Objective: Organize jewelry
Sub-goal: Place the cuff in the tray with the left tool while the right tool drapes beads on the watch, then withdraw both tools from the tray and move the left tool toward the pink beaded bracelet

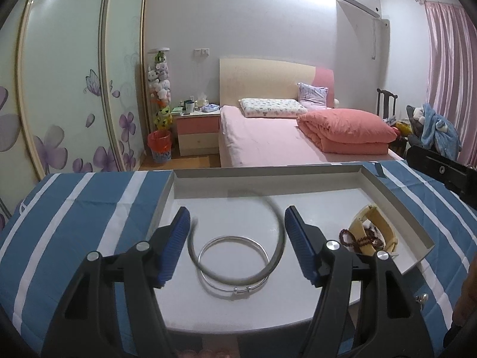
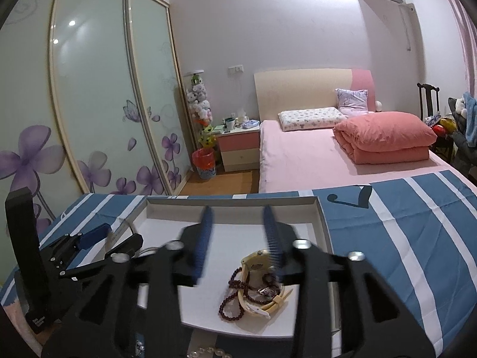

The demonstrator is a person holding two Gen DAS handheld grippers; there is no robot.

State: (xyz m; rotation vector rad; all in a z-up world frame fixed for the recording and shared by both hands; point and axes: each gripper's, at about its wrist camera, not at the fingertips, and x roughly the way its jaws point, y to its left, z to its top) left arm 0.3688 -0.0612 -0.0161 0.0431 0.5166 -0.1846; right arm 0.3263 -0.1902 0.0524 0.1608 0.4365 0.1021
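Left gripper (image 1: 237, 240) fingers spread wide over 2 thin silver bangles (image 1: 235, 253) lying in shallow white cardboard tray (image 1: 396, 197). Right gripper (image 2: 237, 241) fingers apart above cream-strapped watch (image 2: 259, 271) tangled with dark red bead string (image 2: 231, 298), likely gathered for sorting.

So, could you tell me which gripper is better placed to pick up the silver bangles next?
Left gripper: open, with the silver bangles between its fingers. The right gripper sits over the watch.

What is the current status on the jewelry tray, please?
Left gripper open, empty, over two silver bangles in white tray. Right gripper open above watch and bead bracelet. Nothing blocking.
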